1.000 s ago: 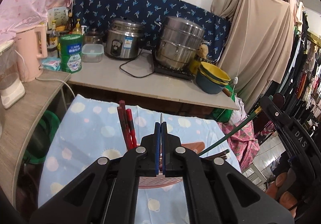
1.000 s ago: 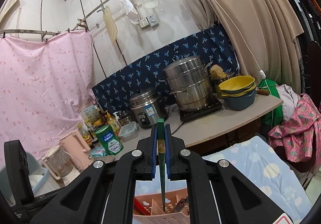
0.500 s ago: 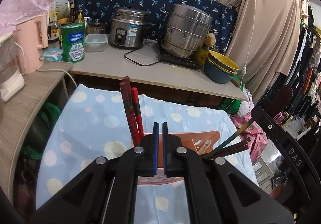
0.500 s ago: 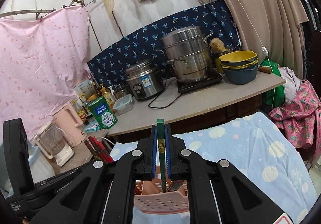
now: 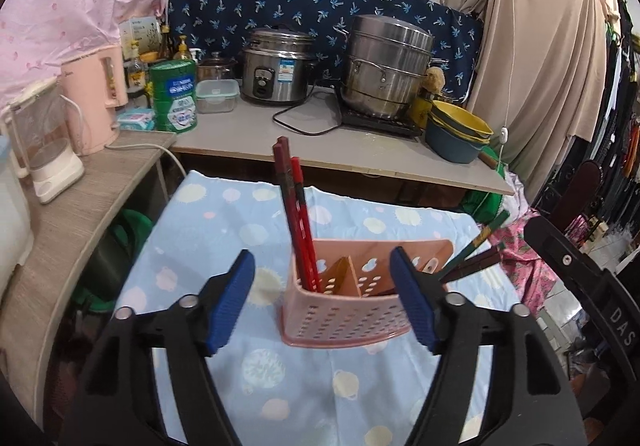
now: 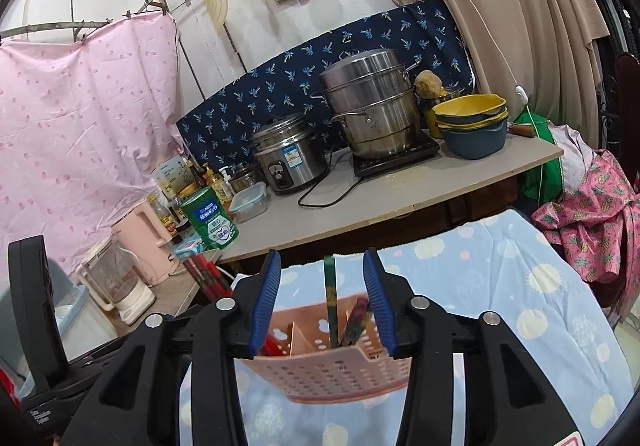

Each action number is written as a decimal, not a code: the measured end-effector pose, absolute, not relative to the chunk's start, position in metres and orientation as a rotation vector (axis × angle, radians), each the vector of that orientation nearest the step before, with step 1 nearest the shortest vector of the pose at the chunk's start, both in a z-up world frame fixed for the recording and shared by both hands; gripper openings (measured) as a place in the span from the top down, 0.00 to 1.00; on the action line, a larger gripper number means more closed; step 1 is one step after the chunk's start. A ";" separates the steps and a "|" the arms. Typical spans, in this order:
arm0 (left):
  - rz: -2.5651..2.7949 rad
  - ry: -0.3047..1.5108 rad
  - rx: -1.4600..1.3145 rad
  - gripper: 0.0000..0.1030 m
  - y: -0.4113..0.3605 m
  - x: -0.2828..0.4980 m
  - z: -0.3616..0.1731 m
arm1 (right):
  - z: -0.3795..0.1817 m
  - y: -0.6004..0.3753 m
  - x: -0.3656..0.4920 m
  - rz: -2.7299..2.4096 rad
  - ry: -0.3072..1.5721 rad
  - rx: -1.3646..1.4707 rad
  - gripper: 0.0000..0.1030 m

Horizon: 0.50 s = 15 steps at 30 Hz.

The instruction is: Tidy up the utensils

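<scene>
- On the surface under a blue spotted cloth (image 5: 224, 230), a pink perforated utensil holder (image 5: 340, 320) stands upright, divided into compartments
- Left gripper (image 5: 322, 302) is released, its blue pads spread to either side of the holder, touching nothing
- Right gripper (image 6: 326, 304) is also spread wide and empty, above the holder
- Red chopsticks (image 5: 294, 214) stand in the holder's left compartment
- A green chopstick (image 6: 330, 298) leans in the right compartment beside darker utensils
</scene>
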State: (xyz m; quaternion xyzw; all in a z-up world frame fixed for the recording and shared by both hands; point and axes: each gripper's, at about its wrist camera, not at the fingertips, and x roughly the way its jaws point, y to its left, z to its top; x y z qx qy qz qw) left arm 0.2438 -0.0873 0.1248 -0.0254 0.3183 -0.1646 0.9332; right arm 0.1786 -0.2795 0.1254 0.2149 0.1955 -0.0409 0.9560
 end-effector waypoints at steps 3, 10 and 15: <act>-0.309 0.647 -0.012 0.32 -0.085 0.227 0.122 | 0.121 -0.276 0.161 -0.078 0.429 0.435 0.49; -0.252 0.671 0.039 0.23 -0.078 0.190 0.111 | 0.102 -0.259 0.125 -0.088 0.524 0.385 0.42; -0.221 0.687 0.091 0.17 -0.075 0.165 0.101 | 0.090 -0.251 0.104 -0.098 0.571 0.359 0.35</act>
